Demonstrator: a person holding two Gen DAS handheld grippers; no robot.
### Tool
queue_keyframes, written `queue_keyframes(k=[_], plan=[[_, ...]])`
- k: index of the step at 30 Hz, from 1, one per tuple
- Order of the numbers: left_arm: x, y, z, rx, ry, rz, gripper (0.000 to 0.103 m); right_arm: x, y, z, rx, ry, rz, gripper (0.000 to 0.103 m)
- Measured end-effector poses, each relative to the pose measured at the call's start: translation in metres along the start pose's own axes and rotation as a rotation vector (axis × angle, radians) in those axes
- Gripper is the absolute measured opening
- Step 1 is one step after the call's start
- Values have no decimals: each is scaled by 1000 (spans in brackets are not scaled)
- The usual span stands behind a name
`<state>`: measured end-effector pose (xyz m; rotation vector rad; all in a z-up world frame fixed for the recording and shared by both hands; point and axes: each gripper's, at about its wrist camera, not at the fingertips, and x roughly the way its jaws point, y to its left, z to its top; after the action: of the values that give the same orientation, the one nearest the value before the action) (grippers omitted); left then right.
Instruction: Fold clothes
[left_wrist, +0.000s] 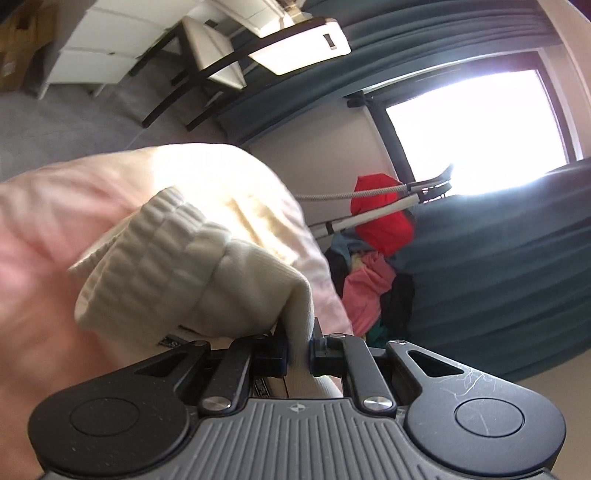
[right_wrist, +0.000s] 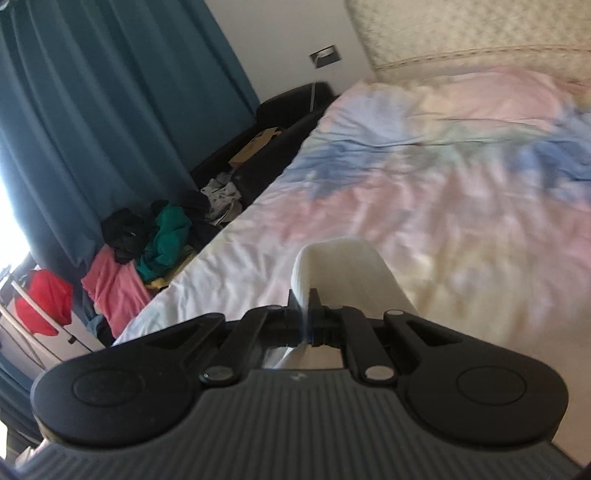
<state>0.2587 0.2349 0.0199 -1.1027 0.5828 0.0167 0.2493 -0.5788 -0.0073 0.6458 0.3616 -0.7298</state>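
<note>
Two tools, both clamped on the same cream garment. Left tool (left_wrist: 300, 341) pinches a fold of cream knit garment (left_wrist: 177, 258) right by its ribbed band (a cuff or hem, can't tell which); cloth bunches up in front of the lens and hides most of the bed on that side. Right tool (right_wrist: 309, 325) is clenched on another edge of the cream cloth (right_wrist: 340, 273); a short flap stands up above the jaws and the rest drops out of view below the tool.

The garment looks lifted off the bed (right_wrist: 424, 206), held in the air between the two tools, not lying flat. The bed cover is pastel pink, blue and white, and blurred. A pile of other clothes (right_wrist: 147, 236) lies on the floor beside the bed, by the teal curtain (right_wrist: 92, 110). A red item (left_wrist: 382, 218) hangs on a drying rack near the window.

Step in hand, as I judge it: pick-up and spread, with two grips taken on one piece before the first fold. No fold is visible.

The next move probably calls for pulling the two grips apart to take out slack, then lowering the piece flat onto the bed with the ribbed edge straight. Both pinches have to hold; the left grip sits on thick doubled fabric near the band, so slip there seems less likely than on the thinner right-hand edge. How much cloth hangs under the tools is hidden.
</note>
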Motion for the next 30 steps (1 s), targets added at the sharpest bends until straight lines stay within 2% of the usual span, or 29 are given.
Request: queue_keyframes(k=[3, 7, 10, 11, 13, 15, 16, 17, 19, 21, 22, 23, 25, 27, 28, 30], plan=[[70, -19, 15, 6, 0, 40, 11, 52, 35, 1, -77, 3, -23, 6], [161, -24, 29, 57, 15, 160, 11, 116, 64, -21, -167, 22, -56, 6], [208, -16, 29, 108, 31, 220, 12, 147, 73, -41, -208, 26, -71, 11], [218, -12, 29, 118, 38, 230, 15, 154, 75, -45, -216, 23, -66, 14], [213, -7, 24, 148, 41, 205, 18, 157, 72, -49, -213, 32, -64, 28], [204, -5, 19, 177, 44, 150, 26, 156, 65, -51, -193, 44, -49, 34], [196, -5, 14, 204, 43, 131, 37, 149, 61, -51, -176, 40, -53, 39], [188, -6, 8, 234, 40, 114, 53, 143, 57, -52, -158, 35, -57, 42], [161, -8, -11, 304, 45, 94, 66, 127, 48, -53, -124, 34, -58, 42], [135, -11, -31, 374, 49, 75, 70, 106, 39, -54, -95, 29, -52, 42], [121, -9, -42, 380, 52, 62, 75, 94, 33, -54, -82, 18, -53, 43], [108, -6, -52, 382, 54, 49, 81, 81, 27, -55, -64, 6, -47, 43], [79, 11, -75, 333, 62, 13, 82, 55, 8, -58, 5, -9, -16, 46], [51, 28, -98, 281, 70, -24, 85, 31, -13, -69, 94, 3, 14, 53], [42, 41, -107, 247, 81, -26, 86, 20, -24, -79, 145, 9, 30, 65], [40, 62, -115, 181, 106, 12, 86, 1, -45, -98, 229, 27, 52, 72]])
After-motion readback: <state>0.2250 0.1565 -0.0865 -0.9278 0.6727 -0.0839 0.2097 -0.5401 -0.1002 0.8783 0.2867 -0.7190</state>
